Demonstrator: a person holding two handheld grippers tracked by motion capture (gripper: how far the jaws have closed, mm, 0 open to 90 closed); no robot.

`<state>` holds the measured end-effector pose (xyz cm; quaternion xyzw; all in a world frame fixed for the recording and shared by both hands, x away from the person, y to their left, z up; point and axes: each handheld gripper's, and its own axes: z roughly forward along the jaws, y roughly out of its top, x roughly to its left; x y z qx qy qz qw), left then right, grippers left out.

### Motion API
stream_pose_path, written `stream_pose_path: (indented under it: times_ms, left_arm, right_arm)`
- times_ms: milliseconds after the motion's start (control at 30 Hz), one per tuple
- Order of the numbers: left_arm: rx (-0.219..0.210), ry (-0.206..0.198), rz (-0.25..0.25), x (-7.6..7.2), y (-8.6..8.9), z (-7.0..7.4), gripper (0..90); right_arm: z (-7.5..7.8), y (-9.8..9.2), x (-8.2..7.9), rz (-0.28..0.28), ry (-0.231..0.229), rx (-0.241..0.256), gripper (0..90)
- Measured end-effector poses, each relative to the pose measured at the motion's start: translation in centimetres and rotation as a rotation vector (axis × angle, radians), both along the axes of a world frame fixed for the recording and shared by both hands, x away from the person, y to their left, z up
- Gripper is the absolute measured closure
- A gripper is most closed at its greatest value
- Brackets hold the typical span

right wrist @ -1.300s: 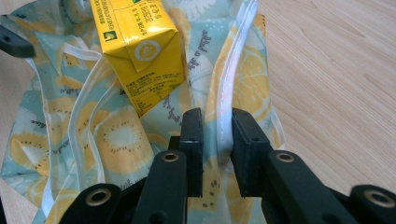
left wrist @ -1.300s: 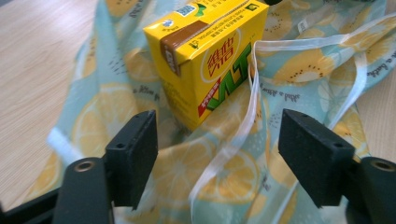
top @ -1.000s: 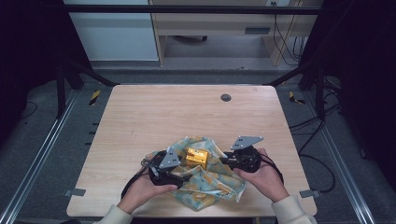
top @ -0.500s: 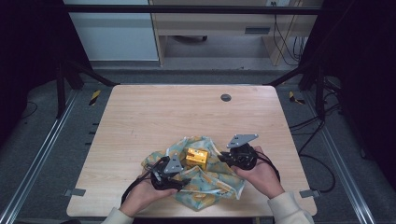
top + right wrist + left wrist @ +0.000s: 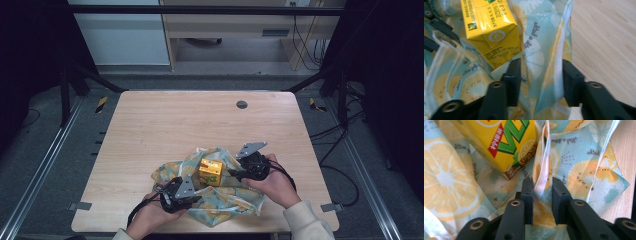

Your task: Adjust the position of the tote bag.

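Lying at the centre of the fruit-print bag (image 5: 220, 192), the yellow carton (image 5: 210, 171) is being flanked. Left gripper (image 5: 542, 195), nearer the carton's low corner, is being closed on a bag fold; right gripper (image 5: 540, 75) is being held open astride the bag's edge.

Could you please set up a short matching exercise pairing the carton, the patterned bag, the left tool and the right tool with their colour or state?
Things:
1. drink carton
2. patterned bag
3. left tool
4. right tool

States:
A. jaws wide apart around a bag edge
B. yellow, resting on the bag
C. jaws close around a thin fold
D. pale blue with lemon slices

Pairs: 1-B, 2-D, 3-C, 4-A
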<state>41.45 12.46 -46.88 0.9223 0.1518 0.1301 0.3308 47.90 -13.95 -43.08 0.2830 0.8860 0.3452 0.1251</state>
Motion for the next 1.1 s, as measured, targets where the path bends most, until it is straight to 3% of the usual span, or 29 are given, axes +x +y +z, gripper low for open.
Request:
stream_pose_path:
  times_ms: [167, 400, 533, 633, 700, 833, 933, 1100]
  left_arm:
    - [0.022, -0.001, -0.003, 0.2, 0.0, -0.5, 82.1]
    - [0.043, -0.045, -0.022, -0.3, -0.1, -0.5, 87.6]
    - [0.041, -0.083, -0.013, -0.6, 0.5, 0.4, 88.6]
    - [0.022, -0.09, 0.001, -0.7, 1.1, 1.1, 89.0]
    - [0.009, -0.097, 0.011, -0.8, 1.1, 1.1, 89.0]
    - [0.031, -0.102, -0.002, -1.1, 0.9, 0.9, 89.1]
    - [0.023, -0.098, -0.018, -1.4, 0.9, 1.0, 89.1]
    - [0.054, -0.094, -0.025, -1.7, 1.1, 0.5, 89.1]
  right_arm:
    - [-0.4, 0.2, 1.0, -0.014, 0.031, 0.003, 82.9]
    - [-0.9, -0.3, 3.5, -0.079, 0.066, 0.085, 87.1]
    - [-0.4, -0.3, 5.0, -0.106, 0.062, 0.13, 88.6]
    - [0.2, -0.3, 6.1, -0.124, 0.06, 0.162, 89.0]
    - [0.4, -0.2, 6.9, -0.134, 0.06, 0.166, 89.2]
    - [-0.5, -0.2, 8.7, -0.176, 0.087, 0.158, 89.3]
    - [-1.3, -0.3, 9.4, -0.198, 0.097, 0.143, 89.3]
    - [-2.3, -0.7, 10.1, -0.227, 0.114, 0.131, 89.4]
